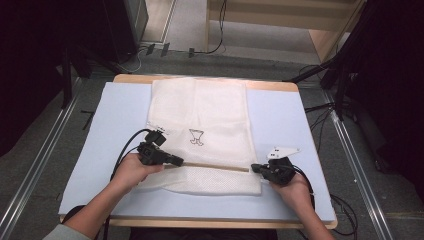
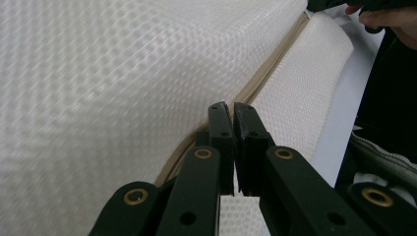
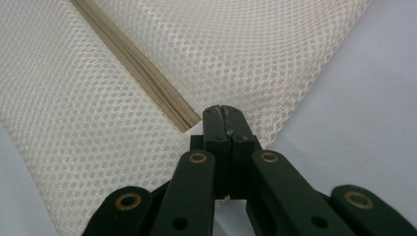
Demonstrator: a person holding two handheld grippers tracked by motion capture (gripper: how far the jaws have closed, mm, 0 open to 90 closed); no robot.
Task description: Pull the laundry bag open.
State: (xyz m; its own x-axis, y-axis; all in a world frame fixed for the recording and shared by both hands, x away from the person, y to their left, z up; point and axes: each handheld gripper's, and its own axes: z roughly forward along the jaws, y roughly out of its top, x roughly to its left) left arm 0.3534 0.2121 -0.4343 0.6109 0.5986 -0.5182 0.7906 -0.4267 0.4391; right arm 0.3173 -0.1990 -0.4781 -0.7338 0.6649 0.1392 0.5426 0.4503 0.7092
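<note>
— Along the zipper (image 1: 215,167), what is happening?
— It is running across the near part of the white mesh bag (image 1: 200,130), which is lying flat on the blue bench (image 1: 285,120). The left gripper (image 1: 179,161) is pinching at the zipper's left end, jaws nearly together.
— And at the zipper's other end?
— The right gripper (image 1: 255,168) is sitting there, jaws pressed fully together on the bag's mesh beside the zipper's end.
— Beyond the zipper?
— A small dark emblem (image 1: 196,136) is showing on the bag.
</note>
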